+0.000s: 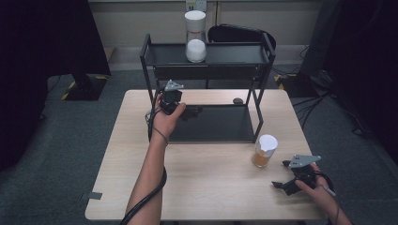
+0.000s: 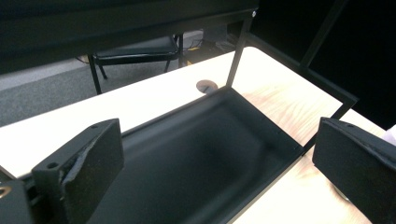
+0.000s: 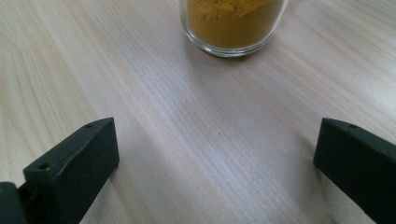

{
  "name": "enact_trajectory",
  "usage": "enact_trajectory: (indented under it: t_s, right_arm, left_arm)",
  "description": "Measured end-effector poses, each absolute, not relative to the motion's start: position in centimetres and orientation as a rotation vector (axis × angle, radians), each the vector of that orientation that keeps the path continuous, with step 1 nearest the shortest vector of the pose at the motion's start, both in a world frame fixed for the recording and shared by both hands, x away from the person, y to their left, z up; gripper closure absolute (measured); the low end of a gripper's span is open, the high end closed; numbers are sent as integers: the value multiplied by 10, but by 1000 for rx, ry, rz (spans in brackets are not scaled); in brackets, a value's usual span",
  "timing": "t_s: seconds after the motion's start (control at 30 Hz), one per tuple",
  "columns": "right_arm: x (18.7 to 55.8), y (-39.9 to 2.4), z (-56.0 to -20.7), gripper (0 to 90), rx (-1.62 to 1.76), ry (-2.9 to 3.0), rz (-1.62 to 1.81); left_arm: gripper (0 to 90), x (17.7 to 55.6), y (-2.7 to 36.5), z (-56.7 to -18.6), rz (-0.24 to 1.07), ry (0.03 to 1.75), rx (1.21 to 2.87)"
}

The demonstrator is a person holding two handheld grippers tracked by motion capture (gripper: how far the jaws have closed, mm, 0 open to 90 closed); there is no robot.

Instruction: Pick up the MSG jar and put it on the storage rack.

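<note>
1. High view: a light wood table (image 1: 206, 187) carries a black two-tier rack (image 1: 206, 70) at its far side. On the top shelf stands a tall jar (image 1: 195, 36) with a white lid and white contents. The left hand (image 1: 166, 117) holds the left gripper (image 1: 191, 112) at the left end of the lower tray (image 1: 220, 124), jaws pointing right over it. A glass jar (image 1: 264, 151) with a white lid and orange-brown powder stands on the table just off the rack's front right leg. The right gripper (image 1: 284, 176) sits low near the table's front right corner, held by the right hand (image 1: 319, 190), near the glass jar but apart from it.

2. Left gripper view: both jaws stand wide apart with nothing between them. Beyond them lies the black tray (image 2: 201, 158), bare inside. A chair (image 2: 135, 49) stands on the floor past the table.

3. Right gripper view: the jaws are spread wide and hold nothing, with bare wood (image 3: 210, 140) between them. The powder jar (image 3: 231, 25) stands ahead, clear of both jaws.
</note>
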State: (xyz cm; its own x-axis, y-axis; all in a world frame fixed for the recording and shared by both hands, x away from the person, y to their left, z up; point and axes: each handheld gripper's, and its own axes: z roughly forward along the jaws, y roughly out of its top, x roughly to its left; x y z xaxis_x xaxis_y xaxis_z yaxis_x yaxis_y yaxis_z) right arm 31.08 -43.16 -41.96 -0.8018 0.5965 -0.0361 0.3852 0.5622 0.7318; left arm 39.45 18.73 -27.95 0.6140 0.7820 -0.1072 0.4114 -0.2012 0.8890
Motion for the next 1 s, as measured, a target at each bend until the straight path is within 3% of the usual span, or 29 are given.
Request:
enact_trajectory:
  t_s: [1.0]
  right_arm:
    - [311,-432,-420,0,811,2519,1079]
  left_arm:
    - [24,378,191,-349,400,953,1823]
